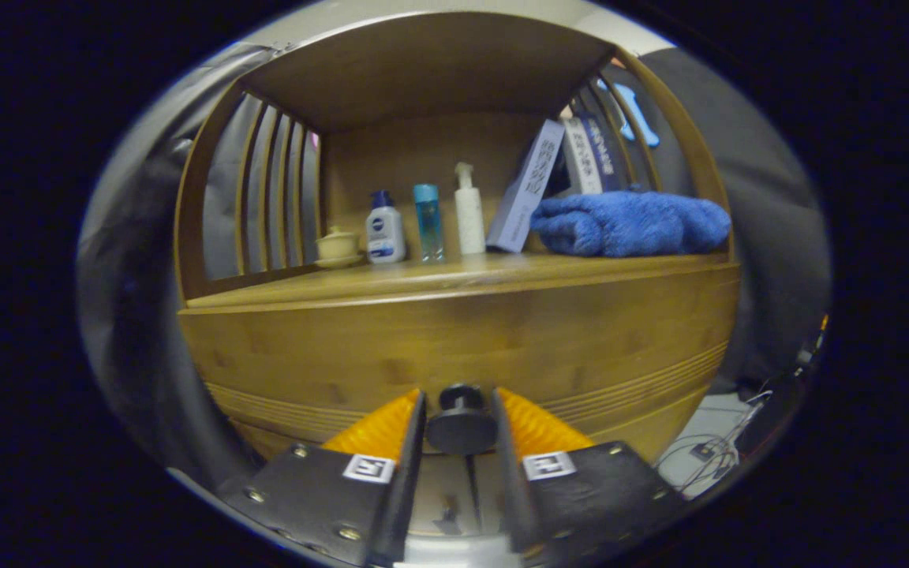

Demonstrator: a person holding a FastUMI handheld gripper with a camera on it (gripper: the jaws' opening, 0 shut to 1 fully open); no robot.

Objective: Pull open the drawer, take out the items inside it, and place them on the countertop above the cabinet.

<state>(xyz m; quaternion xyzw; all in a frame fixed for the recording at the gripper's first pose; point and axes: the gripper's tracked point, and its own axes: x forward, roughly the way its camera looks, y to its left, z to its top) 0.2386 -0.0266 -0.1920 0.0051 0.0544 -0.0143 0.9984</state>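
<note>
A wooden cabinet stands straight ahead, and its drawer front (454,343) spans the width below the countertop (439,278). The drawer's dark round knob (461,426) sits between my two fingers, and both fingers (391,430) press against its sides. My gripper (459,394) is shut on that knob. The drawer front looks flush with the cabinet, and its inside is hidden.
On the countertop stand a small lidded cup (338,245), a white bottle with a blue cap (385,230), a clear blue bottle (428,223), a white pump bottle (469,211), leaning boxes (527,188) and a folded blue towel (632,224). Cables (707,450) lie on the floor at the right.
</note>
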